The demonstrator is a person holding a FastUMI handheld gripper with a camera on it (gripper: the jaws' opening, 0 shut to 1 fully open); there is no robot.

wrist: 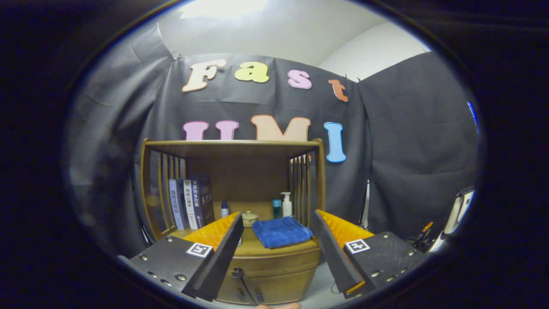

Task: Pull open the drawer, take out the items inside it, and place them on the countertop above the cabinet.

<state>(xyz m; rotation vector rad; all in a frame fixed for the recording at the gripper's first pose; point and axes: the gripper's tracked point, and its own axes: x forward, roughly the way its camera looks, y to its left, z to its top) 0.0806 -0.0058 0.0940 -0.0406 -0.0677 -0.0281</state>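
Note:
A small wooden cabinet (274, 262) stands ahead of me, with a shelf frame above its countertop (253, 246). Its top drawer (279, 262) looks closed, and a dark handle (237, 272) sits on the drawer front between my fingers. A folded blue towel (282, 231) lies on the countertop. My gripper (276, 223) is open, its two fingers spread wide to either side of the countertop, a short way in front of the cabinet, with nothing held between them.
Several books (191, 204) stand at the countertop's left. A small dark bottle (224, 209), a lidded ceramic jar (249, 218), a teal bottle (277, 208) and a white pump bottle (286, 204) sit at the back. Slatted side rails (300, 184) flank the shelf. Equipment (454, 219) stands to the right.

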